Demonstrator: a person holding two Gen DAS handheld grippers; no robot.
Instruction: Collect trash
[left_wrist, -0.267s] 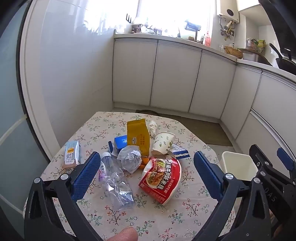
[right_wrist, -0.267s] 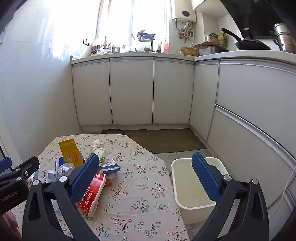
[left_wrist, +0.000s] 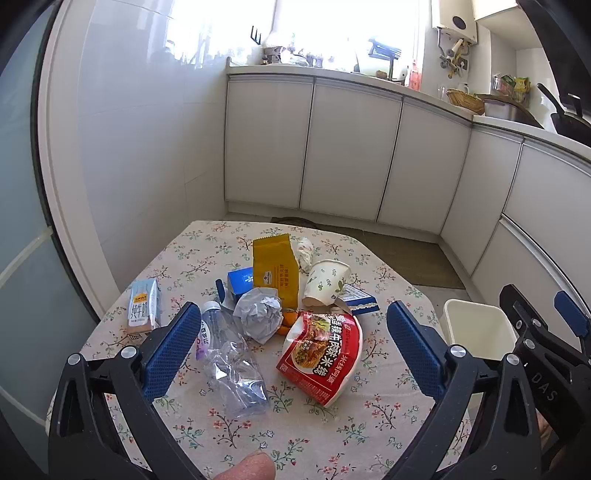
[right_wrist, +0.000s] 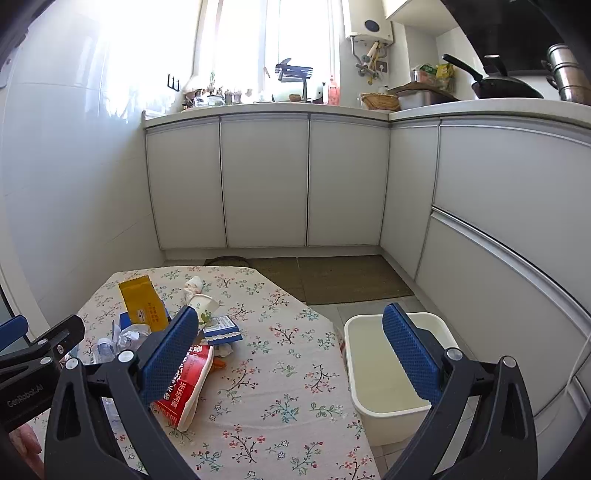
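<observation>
Trash lies in a pile on the floral table (left_wrist: 314, 435): a red noodle bag (left_wrist: 321, 354), a crushed clear bottle (left_wrist: 231, 365), crumpled grey paper (left_wrist: 258, 314), a yellow packet (left_wrist: 275, 271), a paper cup (left_wrist: 325, 282), a blue box (left_wrist: 240, 280), a blue-white carton (left_wrist: 356, 297) and a milk carton (left_wrist: 143, 306). My left gripper (left_wrist: 291, 350) is open above the near side of the pile. My right gripper (right_wrist: 295, 354) is open over the table's right edge, between the pile and a white bin (right_wrist: 388, 369). The bin also shows in the left wrist view (left_wrist: 476, 328).
White kitchen cabinets (right_wrist: 266, 181) run along the back and right walls. A brown mat (right_wrist: 325, 277) lies on the floor beyond the table. A white wall (left_wrist: 129, 166) stands at the table's left. The other gripper's frame (left_wrist: 546, 354) is at the right.
</observation>
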